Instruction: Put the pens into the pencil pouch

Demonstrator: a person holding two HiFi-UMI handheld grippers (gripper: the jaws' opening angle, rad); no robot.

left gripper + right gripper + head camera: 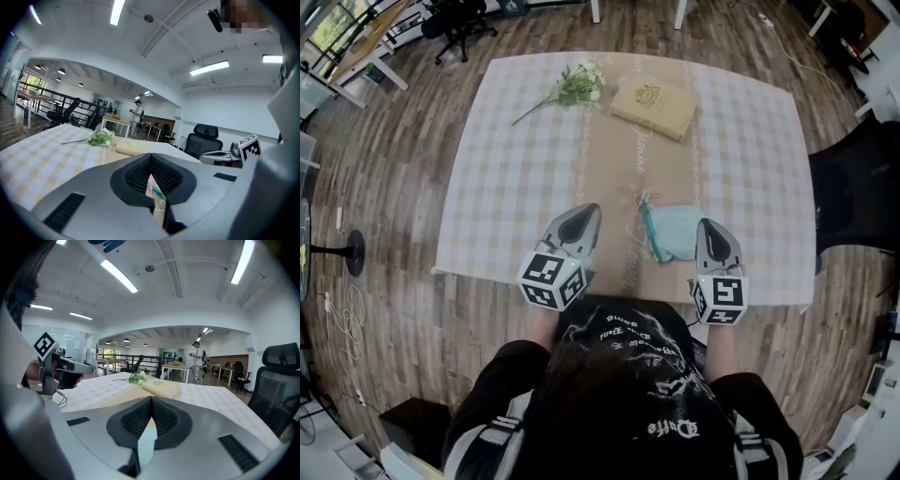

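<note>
Left tongs: The left gripper (584,214) hovers over the near edge of the table (506,187), jaws pressed together on nothing. In its own view pad meets pad (151,158), and the pens (157,190) show as streaks of colour through the slit below.
Right tongs: The right gripper (712,230) hangs opposite, also clamped shut and empty (151,400). The pale blue of the pencil pouch (147,446) shows beneath its slit.
Pens: A teal bundle (649,231) lies on the brown runner (628,159) along the pouch's left edge, between the two grippers. Whether any tip is already inside the mouth cannot be made out.
Pouch: It lies flat (682,232) near the table's front edge, just beside the right gripper. That likely puts it where one hand can steady it while the other feeds it.
Stage: Closed, empty jaws flanking pens and pouch fit either a pause ahead of a pick-up or a break between pens. The frames do not settle which.
Beyond: A book (653,106) and a sprig of flowers (577,87) rest at the far end, well apart from the work and seemingly there as decoration.
</note>
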